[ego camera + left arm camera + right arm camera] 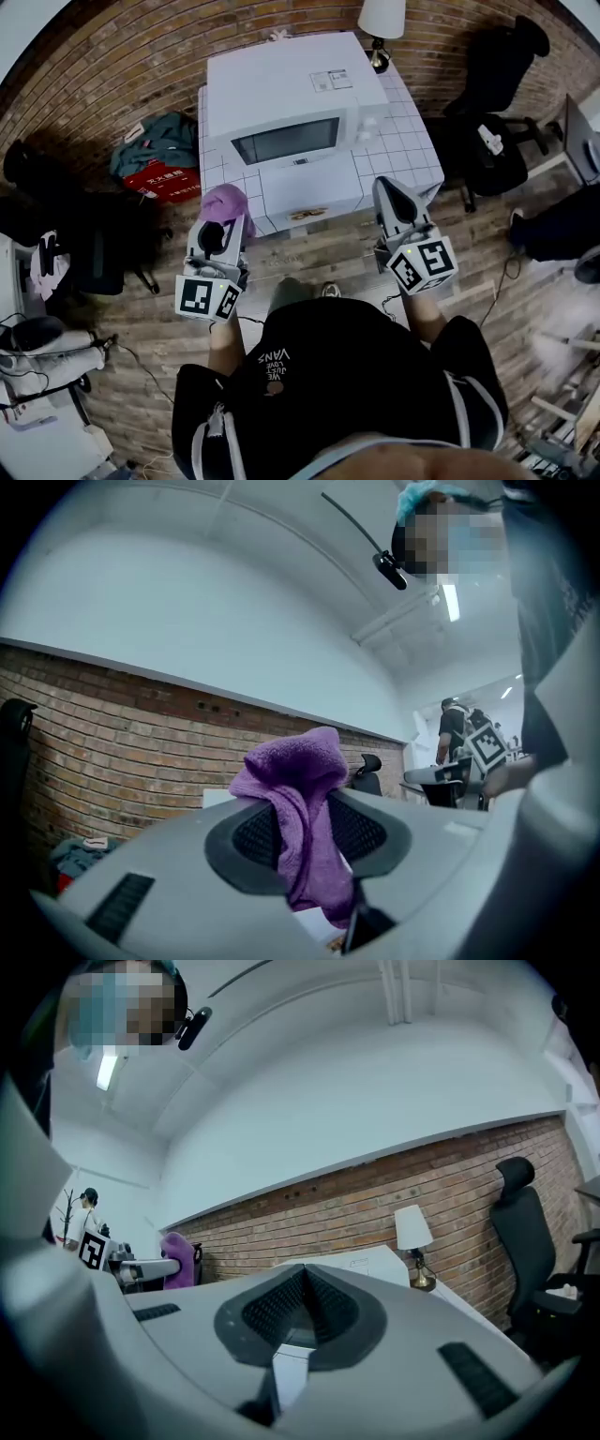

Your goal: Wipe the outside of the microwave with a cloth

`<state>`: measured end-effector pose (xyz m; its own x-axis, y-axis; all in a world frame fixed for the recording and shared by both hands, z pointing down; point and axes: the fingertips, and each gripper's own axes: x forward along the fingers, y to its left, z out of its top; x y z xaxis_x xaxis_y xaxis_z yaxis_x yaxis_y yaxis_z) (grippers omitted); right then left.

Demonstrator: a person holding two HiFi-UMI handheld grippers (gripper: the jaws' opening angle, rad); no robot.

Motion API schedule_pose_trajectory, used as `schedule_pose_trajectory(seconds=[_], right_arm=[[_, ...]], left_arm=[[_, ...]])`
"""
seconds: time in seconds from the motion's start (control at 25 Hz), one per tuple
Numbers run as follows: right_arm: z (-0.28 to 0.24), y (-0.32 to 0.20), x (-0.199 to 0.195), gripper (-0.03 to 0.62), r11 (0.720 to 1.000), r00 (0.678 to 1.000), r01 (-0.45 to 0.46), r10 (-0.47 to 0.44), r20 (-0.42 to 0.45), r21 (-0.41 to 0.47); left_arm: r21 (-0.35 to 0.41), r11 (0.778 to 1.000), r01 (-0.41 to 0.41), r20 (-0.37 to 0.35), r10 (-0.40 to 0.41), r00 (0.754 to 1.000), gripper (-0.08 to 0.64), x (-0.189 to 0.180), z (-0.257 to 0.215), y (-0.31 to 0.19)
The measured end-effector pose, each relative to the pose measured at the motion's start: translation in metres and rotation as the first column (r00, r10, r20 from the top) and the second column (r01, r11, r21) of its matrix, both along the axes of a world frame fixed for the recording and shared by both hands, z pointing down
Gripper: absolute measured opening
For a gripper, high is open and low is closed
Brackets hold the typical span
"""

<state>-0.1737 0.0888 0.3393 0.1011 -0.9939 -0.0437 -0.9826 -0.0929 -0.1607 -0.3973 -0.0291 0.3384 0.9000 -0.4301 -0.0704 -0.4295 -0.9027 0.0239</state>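
Left claw pinches purple cloth (microwave ahead).

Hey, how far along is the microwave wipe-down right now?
Done: the purple cloth is clamped in the left hand-held gripper. In hand: that gripper holds it in front of the microwave, apparently not touching it; the right hand-held gripper is shut and empty. Left: seemingly all the wiping of the outside.
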Motion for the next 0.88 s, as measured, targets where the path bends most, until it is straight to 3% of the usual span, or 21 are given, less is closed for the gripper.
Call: schedule_pose_trajectory(seconds=[0.36, 0.88], right_arm=[[0.003, -0.049, 0.023, -0.003, 1.000, 1.000, -0.029, 0.029, 0.004, -0.008], [-0.019, -0.138, 0.037, -0.003, 0.977, 0.977, -0.211, 0.211, 0.011, 0.027]], left_arm=[[-0.010, 1.000, 0.028, 0.018, -0.028, 0.999, 0.133, 0.004, 0.008, -0.066], [0.023, 0.994, -0.105, 0.040, 0.104, 0.994, 0.133, 0.013, -0.013, -0.205]])
